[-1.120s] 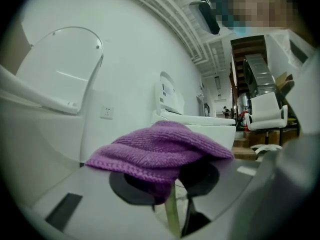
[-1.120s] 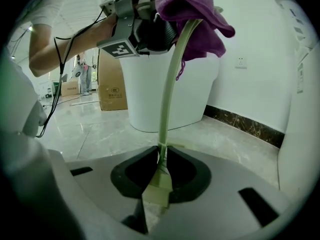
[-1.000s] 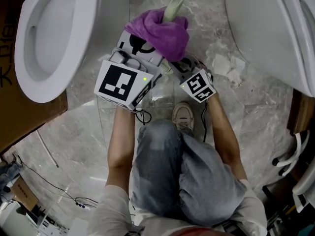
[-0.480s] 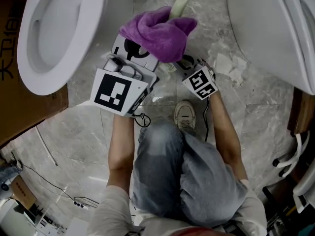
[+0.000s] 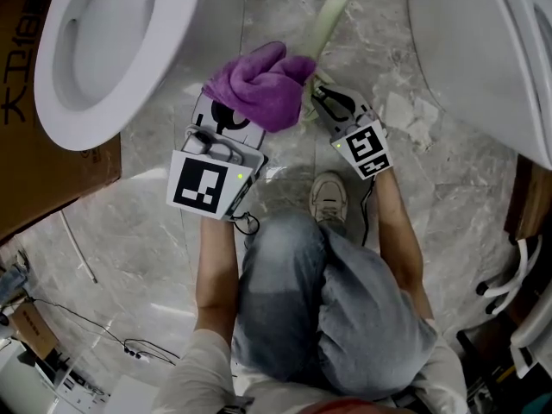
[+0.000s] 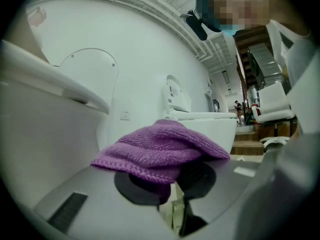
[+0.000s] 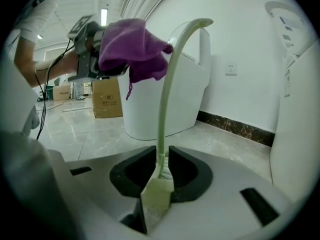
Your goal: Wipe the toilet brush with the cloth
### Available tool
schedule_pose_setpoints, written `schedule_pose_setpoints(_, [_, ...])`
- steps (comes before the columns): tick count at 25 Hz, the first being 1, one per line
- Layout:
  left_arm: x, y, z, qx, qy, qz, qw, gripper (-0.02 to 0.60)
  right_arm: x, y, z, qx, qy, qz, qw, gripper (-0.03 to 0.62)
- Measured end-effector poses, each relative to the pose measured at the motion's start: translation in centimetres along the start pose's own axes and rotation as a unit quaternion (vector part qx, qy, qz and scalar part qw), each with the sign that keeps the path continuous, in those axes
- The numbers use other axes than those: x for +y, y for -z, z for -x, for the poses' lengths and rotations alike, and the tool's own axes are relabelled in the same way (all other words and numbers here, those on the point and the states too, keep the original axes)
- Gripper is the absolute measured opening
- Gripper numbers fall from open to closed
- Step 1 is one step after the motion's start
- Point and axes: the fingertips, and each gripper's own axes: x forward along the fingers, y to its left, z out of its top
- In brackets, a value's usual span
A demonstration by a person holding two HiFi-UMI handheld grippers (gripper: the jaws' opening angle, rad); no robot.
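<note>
Down on the grey marbled floor tiles [image 5: 285, 7], between a white ceramic toilet bowl [image 5: 103, 50] at 10 o'clock of the head view and a second white toilet [image 5: 483, 50] at 2 o'clock, clamped the slender pale-green plastic toilet brush [image 7: 167, 84] in the right gripper [image 7: 161, 171]. Shut both black pads hard on the lower shaft, just above a flat pale-green block. Pointed the shaft toward 12 o'clock in the right gripper view, hooked over at its top. Saw no bristle head in any view.

Pinched the bunched purple knitted cloth [image 5: 259, 89] in the left gripper [image 6: 172, 184]. Had just been closing those jaws, with a fold of cloth caught in the narrow gap and the rest heaped over the pads. Carried the cloth at about 9 o'clock of the brush shaft in the head view, level with mid-shaft and just beside it. Could not tell whether touching. Wrapped nothing round the shaft at that instant.

Judged the wiping under way but not finished, with both tools gripped and the cloth beside the shaft rather than around it. Could not read off how much of the shaft was already clean. Reckoned as left to do: folding the cloth round the shaft and stroking along its length, from the hooked top toward the clamped end.
</note>
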Motion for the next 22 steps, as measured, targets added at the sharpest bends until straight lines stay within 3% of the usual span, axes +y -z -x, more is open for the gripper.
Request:
schedule_pose_setpoints(8, [0.4, 4.7, 1.5, 0.019, -0.021, 0.004, 0.9996, 0.078, 0.7, -3.9, 4.1, -0.062, 0.026, -0.022, 0.997, 0.070])
schedule_pose_setpoints(13, [-0.3, 6.8, 1.8, 0.024, -0.019, 0.016, 0.9994, 0.079, 1.1, -6.5, 7.0, -0.108, 0.050, -0.047, 0.992, 0.008])
schedule_pose_setpoints(22, [-1.3, 7.7, 2.0, 0.023, -0.006, 0.030, 0.9993, 0.078, 0.8, -6.6, 9.9, -0.117, 0.081, -0.059, 0.988, -0.003])
